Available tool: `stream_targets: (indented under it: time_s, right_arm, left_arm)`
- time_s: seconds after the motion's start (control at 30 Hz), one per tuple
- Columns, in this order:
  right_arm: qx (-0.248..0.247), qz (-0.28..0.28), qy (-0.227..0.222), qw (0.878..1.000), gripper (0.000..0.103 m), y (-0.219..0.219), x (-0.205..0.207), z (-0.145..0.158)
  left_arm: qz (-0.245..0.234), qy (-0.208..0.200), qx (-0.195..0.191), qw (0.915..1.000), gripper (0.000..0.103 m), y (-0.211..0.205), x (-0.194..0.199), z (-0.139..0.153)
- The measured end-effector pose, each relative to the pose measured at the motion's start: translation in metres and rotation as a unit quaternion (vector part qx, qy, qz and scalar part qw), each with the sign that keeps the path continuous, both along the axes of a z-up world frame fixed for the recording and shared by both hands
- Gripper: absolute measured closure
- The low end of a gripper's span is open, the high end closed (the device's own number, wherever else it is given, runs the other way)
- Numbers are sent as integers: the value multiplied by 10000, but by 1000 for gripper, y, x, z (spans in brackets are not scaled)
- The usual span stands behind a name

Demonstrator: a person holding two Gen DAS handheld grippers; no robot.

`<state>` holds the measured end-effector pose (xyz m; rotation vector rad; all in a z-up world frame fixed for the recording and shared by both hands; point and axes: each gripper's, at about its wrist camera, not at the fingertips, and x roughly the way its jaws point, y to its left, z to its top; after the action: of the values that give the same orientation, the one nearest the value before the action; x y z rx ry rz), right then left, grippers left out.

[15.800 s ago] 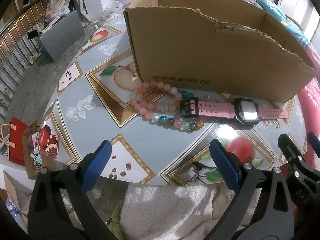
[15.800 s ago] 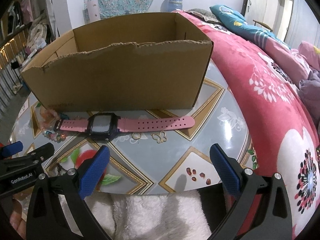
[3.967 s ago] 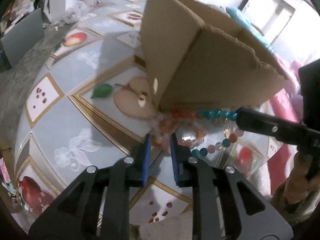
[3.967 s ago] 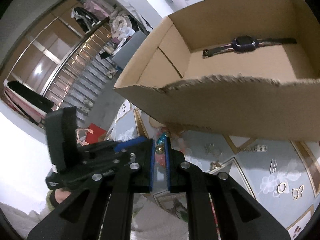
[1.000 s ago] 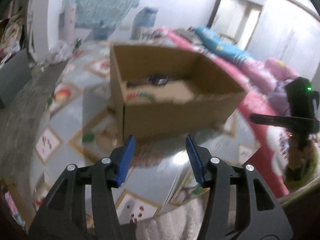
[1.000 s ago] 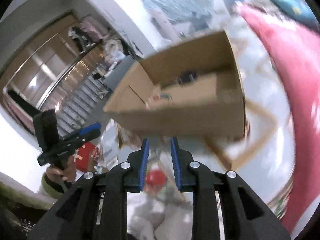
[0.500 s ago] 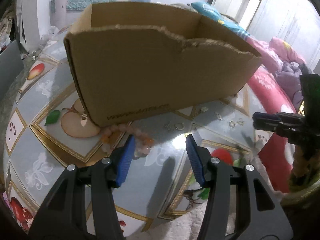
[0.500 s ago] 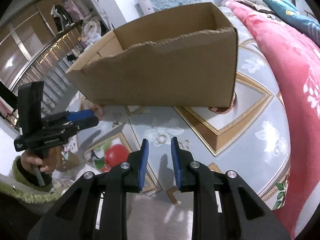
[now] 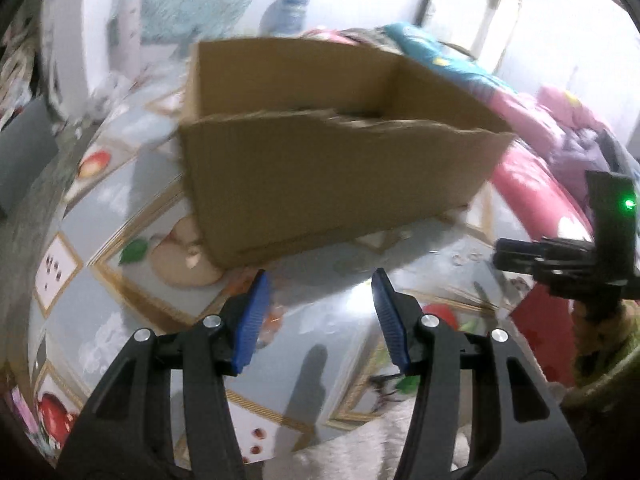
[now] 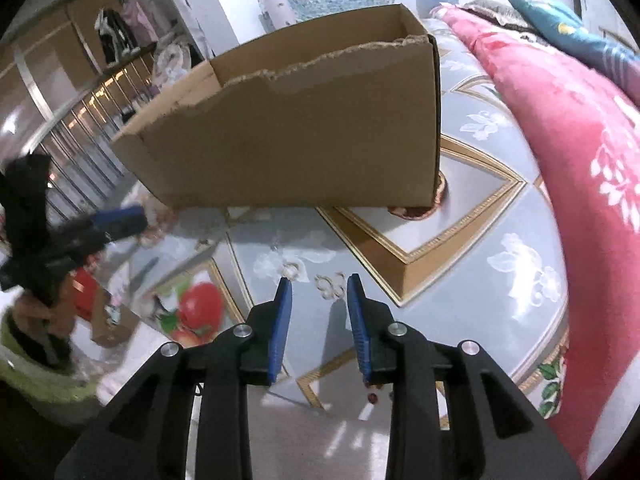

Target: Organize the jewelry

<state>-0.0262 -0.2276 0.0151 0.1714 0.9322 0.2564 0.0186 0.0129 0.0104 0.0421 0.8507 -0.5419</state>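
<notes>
Right wrist view: one cardboard box (image 10: pixel 296 128), two small rings (image 10: pixel 310 276).

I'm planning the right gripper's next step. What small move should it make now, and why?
Probably ease the right gripper forward and down over the small flower-shaped earring on the table. Its jaws are opening with nothing between them, and the earring lies just past the fingertips, outside the cardboard box.
</notes>
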Motion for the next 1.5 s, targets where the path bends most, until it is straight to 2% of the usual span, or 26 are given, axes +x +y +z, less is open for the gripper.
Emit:
stream_targets:
  time_s: [0.23,0.4,0.57,0.73,0.93,1.27,1.37,1.5]
  right_arm:
    - [-352,66,-126,9993,76,11,-3,-4]
    - [-651,99,-173,9977,81,14,0,-7]
    - [-894,162,-185,9957,83,17,4,-7]
    - [-826,133,-166,9964,83,12,3,-8]
    - [-410,165,-223,9988,83,11,3,-2]
    - [-208,319,-280,9989,83,28,5,1]
    - [-204,312,-274,9989,83,29,5,1]
    - [-175,303,-244,9991,83,28,4,0]
  left_arm:
    - [-387,46,90,9992,53,-37,-10,-11]
    - [-726,-41,69,9973,55,-64,-16,-13]
    - [-869,-69,201,9960,64,-77,-18,-17]
    - [-694,12,181,9974,73,-67,-16,-19]
    - [-469,80,201,9987,87,-50,-5,-21]
    - [-557,209,560,9967,89,-54,7,-32]
    - [-620,110,676,9957,89,-60,6,-34]
    - [-676,120,588,9959,89,-62,8,-33]
